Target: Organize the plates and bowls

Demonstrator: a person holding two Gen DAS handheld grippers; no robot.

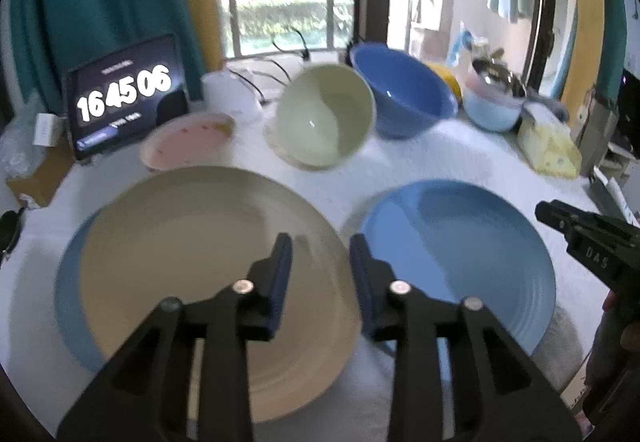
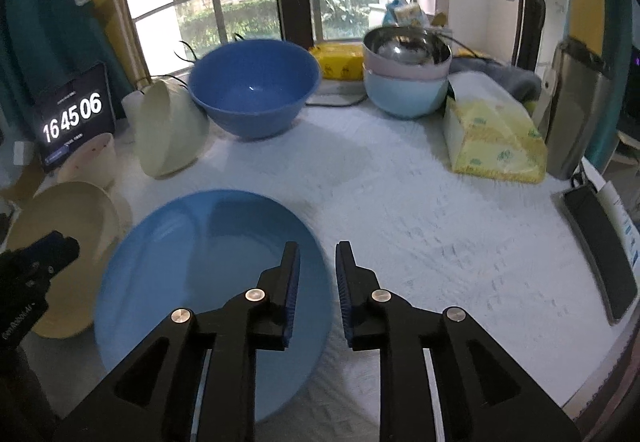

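Here, motion blur softens the tilted green bowl (image 1: pixel 326 122) behind the cream plate (image 1: pixel 192 262), which hides most of a blue plate beneath. Both the left gripper (image 1: pixel 322 242) and right gripper (image 2: pixel 318 250) stand apart, empty, the right over a smooth round blue plate (image 2: pixel 208 282).

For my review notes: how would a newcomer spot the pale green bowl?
Find the clock screen at the table's far left. Just right of it, beside the big blue bowl, is the pale green bowl. Unlike its upright neighbours, it is tipped on its side.

Bright backlit window (image 1: pixel 280 2) w/ glare, soft motion blur, heavy fisheye warp, dark vignette edges.
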